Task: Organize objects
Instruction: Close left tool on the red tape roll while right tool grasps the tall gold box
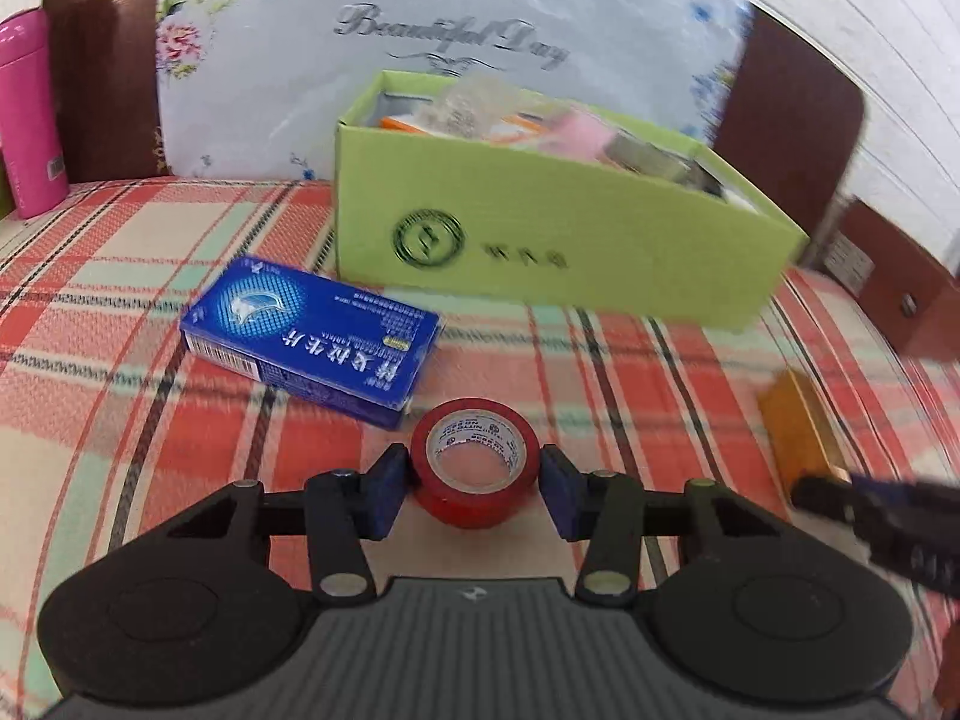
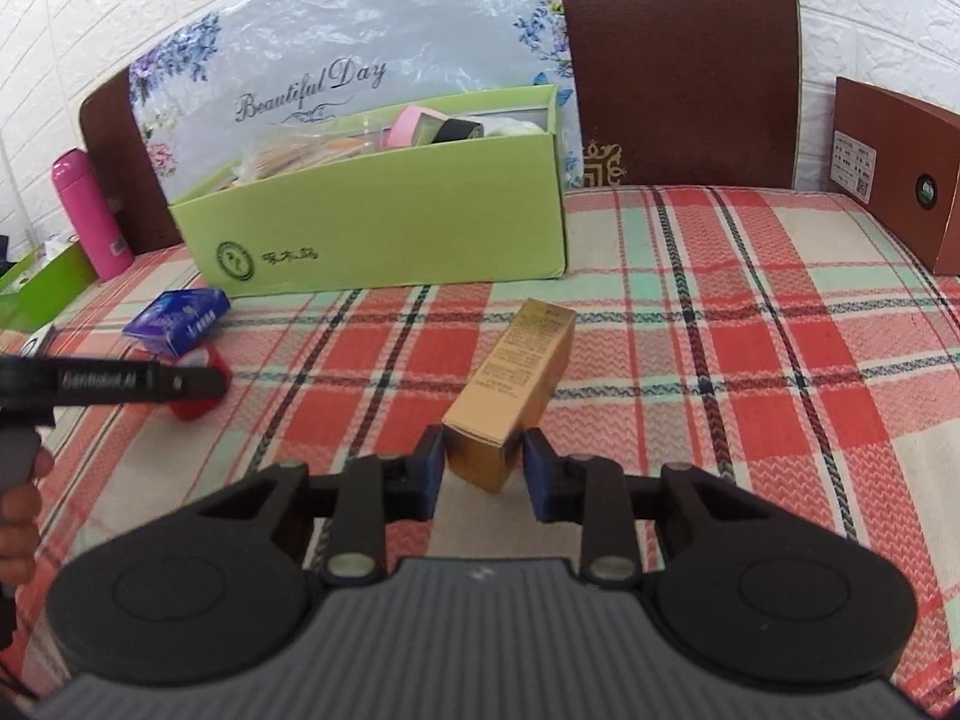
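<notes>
A red tape roll [image 1: 474,462] stands on the plaid cloth between the fingers of my left gripper [image 1: 474,489]; the pads touch its sides. A blue medicine box [image 1: 312,339] lies just beyond it to the left. My right gripper [image 2: 483,471] holds the near end of a tan carton [image 2: 516,378] between its pads. The carton [image 1: 801,429] also shows at the right of the left wrist view. The green box [image 1: 540,240] at the back holds several items. In the right wrist view the left gripper's finger hides part of the tape roll [image 2: 201,387].
A pink bottle [image 2: 90,222] stands at the far left by a green tray [image 2: 42,285]. A brown box [image 2: 894,174] stands at the far right edge. Dark wooden chair backs [image 2: 684,66] and a flowered plastic sheet [image 2: 336,30] rise behind the table.
</notes>
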The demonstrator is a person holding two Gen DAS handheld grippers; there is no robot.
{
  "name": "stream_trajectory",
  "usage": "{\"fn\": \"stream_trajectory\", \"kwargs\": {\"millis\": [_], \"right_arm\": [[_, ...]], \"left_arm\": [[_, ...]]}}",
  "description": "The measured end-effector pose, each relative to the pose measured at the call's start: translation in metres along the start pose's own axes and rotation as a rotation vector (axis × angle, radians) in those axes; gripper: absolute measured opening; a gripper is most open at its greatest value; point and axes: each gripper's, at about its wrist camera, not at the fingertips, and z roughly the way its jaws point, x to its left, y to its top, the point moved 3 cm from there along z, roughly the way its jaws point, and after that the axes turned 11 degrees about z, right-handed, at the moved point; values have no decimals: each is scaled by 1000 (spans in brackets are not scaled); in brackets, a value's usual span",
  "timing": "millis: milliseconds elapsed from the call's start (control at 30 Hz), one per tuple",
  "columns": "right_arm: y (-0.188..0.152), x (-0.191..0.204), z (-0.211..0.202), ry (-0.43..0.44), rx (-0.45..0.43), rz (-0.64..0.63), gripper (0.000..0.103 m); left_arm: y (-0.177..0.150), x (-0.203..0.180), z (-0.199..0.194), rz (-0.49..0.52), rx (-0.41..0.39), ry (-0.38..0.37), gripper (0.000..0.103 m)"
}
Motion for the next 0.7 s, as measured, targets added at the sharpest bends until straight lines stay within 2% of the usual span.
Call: {"fn": "stream_trajectory", "kwargs": {"millis": [100, 200, 300, 367, 467, 600, 700], "right_arm": [[-14, 6, -13, 50, 34, -37, 27], [-31, 12, -28, 91, 69, -89, 26], [-45, 10, -41, 101, 91, -109, 26], [-48, 7, -47, 88, 82, -106, 29], [-40, 7, -50, 72, 45, -93, 39], [-33, 18, -41, 71, 29, -119, 42], [-33, 24, -31, 66, 32, -128, 42]], "left_arm": [[-16, -10, -16, 60, 19, -34, 50], [-27, -15, -28, 72, 32, -62, 51], [-33, -18, -32, 91, 32, -66, 65], [-34, -21, -31, 117, 35, -48, 65], [-30, -21, -27, 119, 35, -30, 65], [-26, -20, -27, 92, 36, -65, 61], [-26, -22, -26, 93, 40, -53, 61]]}}
